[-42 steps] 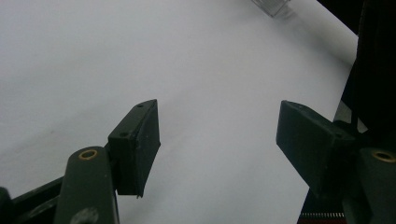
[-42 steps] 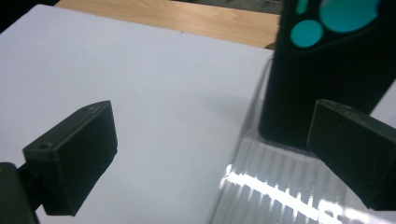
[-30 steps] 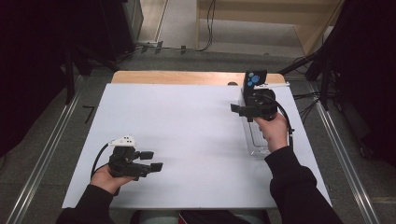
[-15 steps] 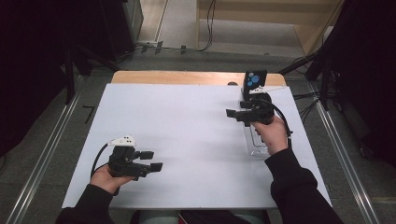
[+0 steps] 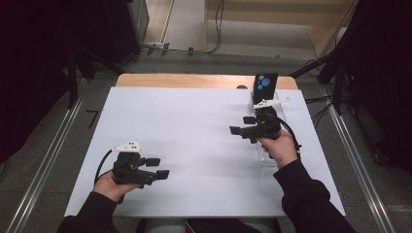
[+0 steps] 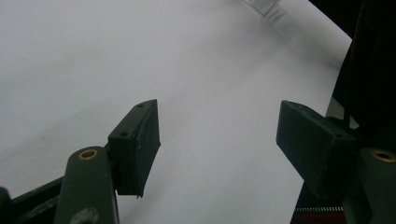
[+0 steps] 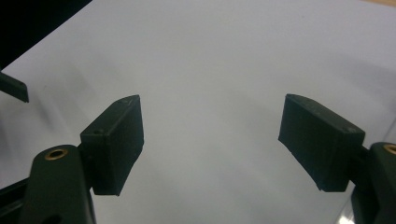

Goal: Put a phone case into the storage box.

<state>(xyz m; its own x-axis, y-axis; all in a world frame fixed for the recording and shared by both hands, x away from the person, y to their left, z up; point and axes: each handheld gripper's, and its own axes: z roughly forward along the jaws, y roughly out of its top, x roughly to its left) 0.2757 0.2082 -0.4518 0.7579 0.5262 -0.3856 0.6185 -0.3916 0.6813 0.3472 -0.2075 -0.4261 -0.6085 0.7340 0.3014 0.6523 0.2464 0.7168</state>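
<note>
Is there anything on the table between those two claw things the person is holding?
No. In the high view, only bare white table lies between the left gripper and the right gripper.

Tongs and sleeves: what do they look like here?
Both tongs, left and right, are black, with flat rectangular jaw pads and brass-coloured pivot rivets. Each carries a pale three-cornered plate on top and trails a black cable. The person wears dark long sleeves.

White table (image 5: 194, 121) w/ a wooden far edge stands on grey floor (image 5: 53, 160). Metal rails (image 5: 362, 160) run along both sides. Cables (image 5: 214, 29) trail beyond; dark surroundings.
</note>
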